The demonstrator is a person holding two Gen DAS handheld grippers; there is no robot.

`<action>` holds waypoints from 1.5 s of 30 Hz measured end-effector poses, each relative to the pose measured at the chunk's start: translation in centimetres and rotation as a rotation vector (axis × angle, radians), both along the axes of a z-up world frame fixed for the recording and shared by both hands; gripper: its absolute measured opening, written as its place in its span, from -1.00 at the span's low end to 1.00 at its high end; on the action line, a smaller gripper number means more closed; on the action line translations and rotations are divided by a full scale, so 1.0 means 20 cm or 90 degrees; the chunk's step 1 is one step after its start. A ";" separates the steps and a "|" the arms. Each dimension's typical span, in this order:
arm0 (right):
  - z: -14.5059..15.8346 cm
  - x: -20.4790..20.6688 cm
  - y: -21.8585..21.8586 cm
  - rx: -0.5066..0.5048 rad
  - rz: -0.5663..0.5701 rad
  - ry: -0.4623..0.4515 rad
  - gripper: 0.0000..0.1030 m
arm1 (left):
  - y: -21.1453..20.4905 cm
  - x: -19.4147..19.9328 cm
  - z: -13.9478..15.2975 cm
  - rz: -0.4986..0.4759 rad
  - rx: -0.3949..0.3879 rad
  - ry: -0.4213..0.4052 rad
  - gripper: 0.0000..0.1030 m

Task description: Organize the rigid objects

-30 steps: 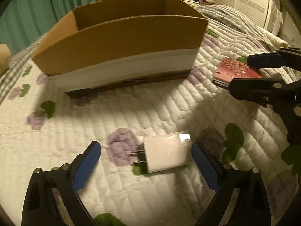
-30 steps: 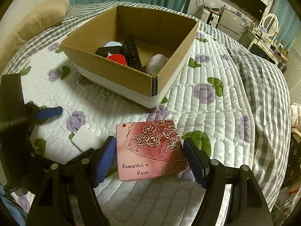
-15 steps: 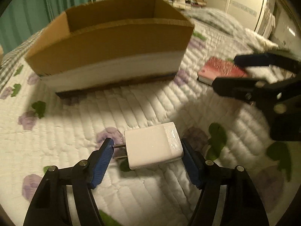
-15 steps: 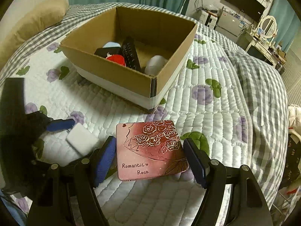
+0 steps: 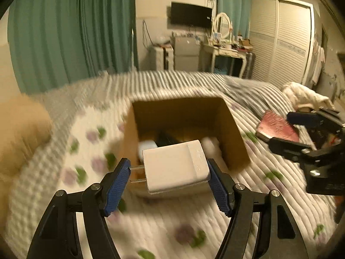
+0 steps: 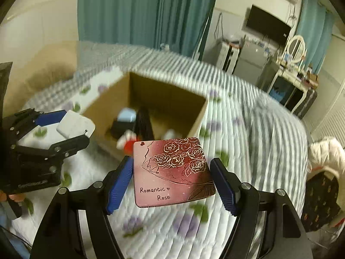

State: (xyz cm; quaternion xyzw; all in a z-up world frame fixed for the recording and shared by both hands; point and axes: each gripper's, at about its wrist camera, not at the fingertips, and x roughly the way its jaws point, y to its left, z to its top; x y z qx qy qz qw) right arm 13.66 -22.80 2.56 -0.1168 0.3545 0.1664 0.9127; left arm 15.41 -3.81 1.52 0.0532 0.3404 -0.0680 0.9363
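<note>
Left wrist view: my left gripper (image 5: pixel 169 183) fingers clamp the white charger (image 5: pixel 175 168), held above the bed (image 5: pixel 248 226), near the cardboard box (image 5: pixel 185 129).

Right wrist view: my right gripper (image 6: pixel 172 185) fingers grip the red rose tin (image 6: pixel 172 170), raised just right of the box's near corner.

Dim warm yellowish indoor light, heavy motion blur across the bedding, sharper foreground, fisheye bending, dark vignetted corners

left claw (image 5: pixel 169 186): black frame, blue ribbed pads (silver screws) | right claw (image 6: pixel 172 184): same build
</note>
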 end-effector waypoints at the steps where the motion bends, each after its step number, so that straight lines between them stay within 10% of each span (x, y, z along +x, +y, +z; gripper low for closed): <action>1: 0.04 0.04 0.02 0.005 0.000 -0.008 0.41 | 0.00 0.04 0.02 0.004 0.014 -0.012 0.40; 8: 0.12 0.34 0.14 0.023 -0.025 -0.020 0.41 | -0.01 0.36 -0.03 0.010 0.027 -0.014 0.40; 24: -0.32 0.84 0.20 0.039 -0.048 0.101 0.41 | -0.08 0.70 -0.38 0.005 0.014 0.104 0.40; 27: -0.33 0.87 0.22 0.057 -0.028 0.091 -0.23 | -0.08 0.71 -0.37 0.006 0.001 0.100 0.42; 30: -0.30 0.86 0.22 0.047 -0.047 0.055 0.33 | -0.08 0.71 -0.37 0.007 -0.004 0.101 0.62; 38: -0.09 0.69 0.08 0.095 -0.068 0.024 0.35 | -0.08 0.56 -0.18 0.007 0.015 0.060 0.74; 45: 0.32 0.31 -0.07 0.087 -0.083 -0.061 0.35 | -0.04 0.23 0.27 0.014 0.005 -0.057 0.87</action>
